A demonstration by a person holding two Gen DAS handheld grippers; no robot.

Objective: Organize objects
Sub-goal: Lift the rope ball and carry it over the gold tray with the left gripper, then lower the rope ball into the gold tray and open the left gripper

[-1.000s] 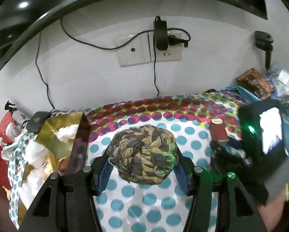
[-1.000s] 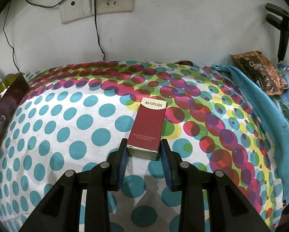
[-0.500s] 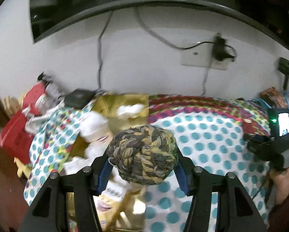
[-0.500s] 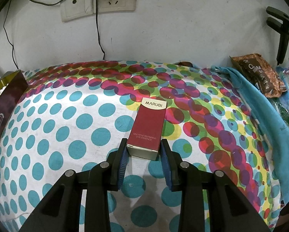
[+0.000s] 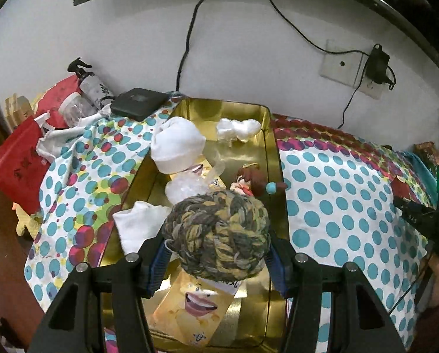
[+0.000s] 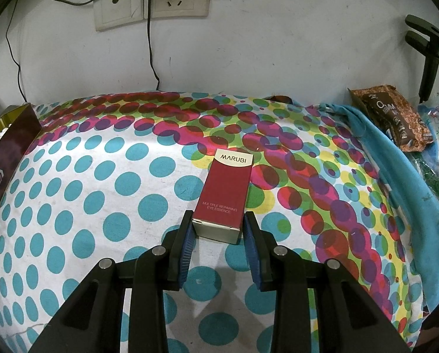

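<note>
The left gripper (image 5: 216,260) clamps a braided rope ball (image 5: 217,236) between its blue pads, held above the near half of an open gold tin (image 5: 274,176). Beneath the ball lies a yellow cartoon-printed packet (image 5: 190,306), partly hidden by it. Farther in, the tin holds a folded white cloth (image 5: 137,226), a small brown-haired figurine (image 5: 253,178), a white knitted cap (image 5: 177,144) leaning over the left wall, and cotton wads (image 5: 238,128) at the far end; little bare floor remains inside. To the tin's right, the polka-dot cloth (image 5: 337,206) lies open up to the wall.

The right gripper (image 6: 218,245), narrowly set, grips the near end of a red MARUBI eye-essence carton (image 6: 226,194) lying flat on the dotted cloth, with free room on both sides. At the left edge the tin's dark outer wall is cut off by the frame. Far right, past a blue towel (image 6: 395,176), sits a brown snack packet (image 6: 395,120); the clutter beyond it is possibly plastic bags, too blurred to name.
</note>
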